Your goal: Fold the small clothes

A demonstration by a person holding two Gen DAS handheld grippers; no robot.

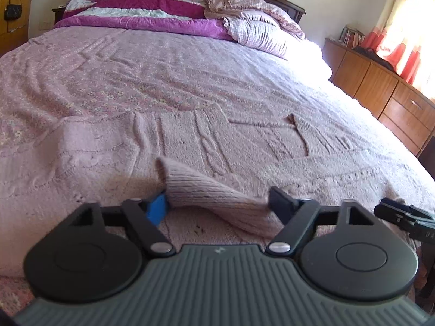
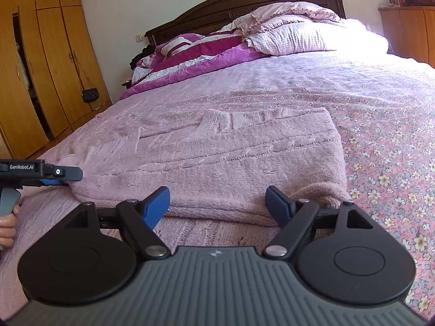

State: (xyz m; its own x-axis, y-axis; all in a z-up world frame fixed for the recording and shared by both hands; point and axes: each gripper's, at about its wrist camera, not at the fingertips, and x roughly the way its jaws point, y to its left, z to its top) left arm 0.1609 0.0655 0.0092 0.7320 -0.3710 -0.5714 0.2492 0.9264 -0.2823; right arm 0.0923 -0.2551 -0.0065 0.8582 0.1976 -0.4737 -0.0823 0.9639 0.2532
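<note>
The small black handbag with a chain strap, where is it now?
In the right wrist view, the small black handbag hangs at the left, on the orange-brown wooden wardrobe beside the bed.

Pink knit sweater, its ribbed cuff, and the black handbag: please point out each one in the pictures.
pink knit sweater point(image 2: 217, 157): right wrist view, on the flat middle of the folded body.
ribbed cuff point(image 1: 201, 190): left wrist view, on the ribbed sleeve end.
black handbag point(image 2: 90, 95): right wrist view, on the bag's front, hanging at the wardrobe.
</note>
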